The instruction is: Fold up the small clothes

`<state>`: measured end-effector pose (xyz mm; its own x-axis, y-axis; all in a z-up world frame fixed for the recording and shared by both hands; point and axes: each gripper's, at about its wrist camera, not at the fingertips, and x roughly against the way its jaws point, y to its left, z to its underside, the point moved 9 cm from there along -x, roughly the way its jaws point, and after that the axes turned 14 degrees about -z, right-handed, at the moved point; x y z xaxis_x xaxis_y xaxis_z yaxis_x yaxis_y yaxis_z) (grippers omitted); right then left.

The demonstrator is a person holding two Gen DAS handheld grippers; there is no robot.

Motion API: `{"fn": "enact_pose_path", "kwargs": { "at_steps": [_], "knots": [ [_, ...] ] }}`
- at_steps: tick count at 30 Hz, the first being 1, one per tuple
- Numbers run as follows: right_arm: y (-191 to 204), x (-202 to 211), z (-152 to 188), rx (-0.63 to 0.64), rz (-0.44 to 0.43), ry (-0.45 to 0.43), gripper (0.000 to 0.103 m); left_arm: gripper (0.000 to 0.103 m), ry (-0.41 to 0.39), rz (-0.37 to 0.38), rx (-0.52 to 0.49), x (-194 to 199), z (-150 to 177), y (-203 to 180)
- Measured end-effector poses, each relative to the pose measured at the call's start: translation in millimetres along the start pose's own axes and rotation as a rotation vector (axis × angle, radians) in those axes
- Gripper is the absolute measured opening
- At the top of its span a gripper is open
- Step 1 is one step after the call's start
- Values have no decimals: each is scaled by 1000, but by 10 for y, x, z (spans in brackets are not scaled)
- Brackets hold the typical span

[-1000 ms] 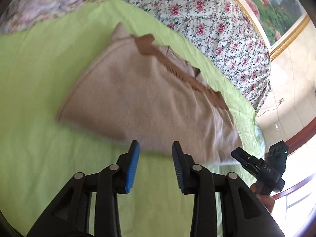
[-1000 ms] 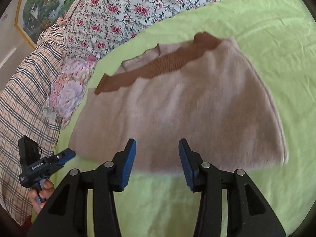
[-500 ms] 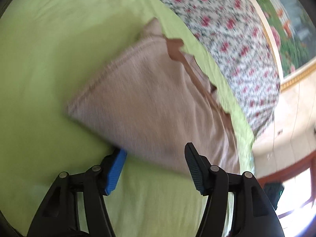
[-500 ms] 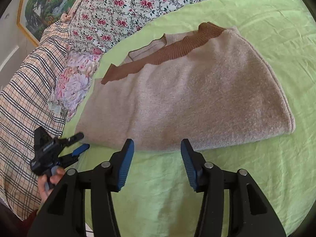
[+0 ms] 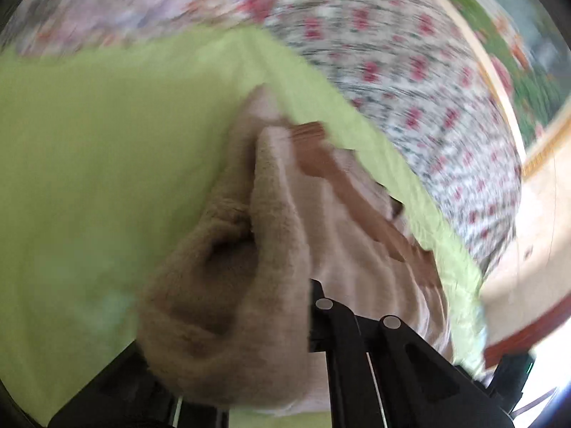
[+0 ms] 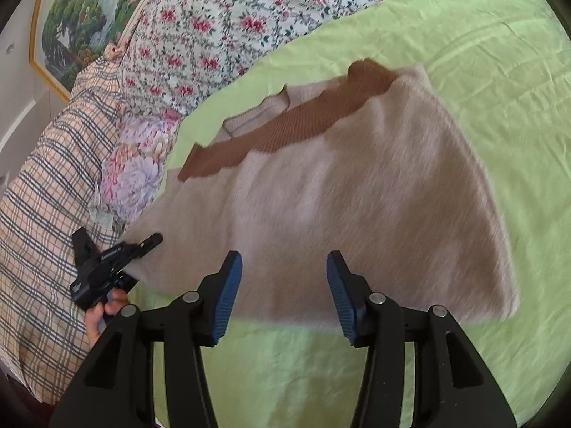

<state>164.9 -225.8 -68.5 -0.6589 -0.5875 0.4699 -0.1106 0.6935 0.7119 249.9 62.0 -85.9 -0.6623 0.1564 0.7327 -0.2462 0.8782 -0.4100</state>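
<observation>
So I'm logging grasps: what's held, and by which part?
The left gripper holds the beige sweater by its near-left corner; the right gripper holds nothing.

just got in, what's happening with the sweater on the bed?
A person with a handheld gripper in each hand is folding a beige sweater with a brown band, lying on a green sheet. The left gripper is at the sweater's near-left corner; in its own blurred view the knit is bunched over its fingers, so it looks gripped. The right gripper is open, fingers over the near hem, holding nothing.
</observation>
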Motion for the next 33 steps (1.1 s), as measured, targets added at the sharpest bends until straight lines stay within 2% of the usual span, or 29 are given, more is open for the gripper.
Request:
{"fn": "enact_pose_path", "kwargs": {
  "at_steps": [3, 6, 10, 12, 14, 15, 19, 20, 21, 22, 25, 28, 30, 33],
  "knots": [
    [-62, 45, -202, -23, -48, 2, 51, 7, -27, 43, -127, 174, 48, -509],
    [-85, -27, -384, -71, -127, 45, 51, 7, -46, 82, -253, 299, 200, -1036],
    [22, -305, -567, -128, -275, 127, 54, 7, -8, 136, -357, 233, 529, -1544],
    [78, -499, -645, -158, -325, 154, 72, 7, 18, 114, -391, 121, 660, -1643],
    [162, -701, -720, -192, -417, 182, 82, 7, 39, 96, -421, 45, 765, -1688],
    [178, -823, -765, -206, -426, 192, 84, 7, 46, 85, -442, 13, 818, -1718],
    [133, -1317, -854, -219, -348, 245, 83, 7, 23, 46, -513, 14, 934, -1830],
    [101, -1402, -870, -223, -323, 254, 73, 7, 18, 44, -522, 31, 946, -1827],
    [63, -1498, -892, -216, -275, 267, 34, 7, 14, 38, -534, 47, 955, -1848],
    [68, -1527, -931, -210, -266, 272, 23, 7, 10, 33, -544, 65, 970, -1858],
    [230, -1341, -1164, -108, -277, 222, 17, 7, -16, 32, -580, 143, 974, -1984],
    [371, -962, -1358, 40, -250, 180, 16, 7, -36, 102, -618, 308, 1036, -2243],
    [317, -722, -1458, 104, -202, 158, 16, 8, -20, 157, -630, 322, 1136, -2493],
    [-3, -466, -1473, 143, -92, 160, 16, 8, 23, 214, -638, 214, 1352, -2790]
  ]
}}
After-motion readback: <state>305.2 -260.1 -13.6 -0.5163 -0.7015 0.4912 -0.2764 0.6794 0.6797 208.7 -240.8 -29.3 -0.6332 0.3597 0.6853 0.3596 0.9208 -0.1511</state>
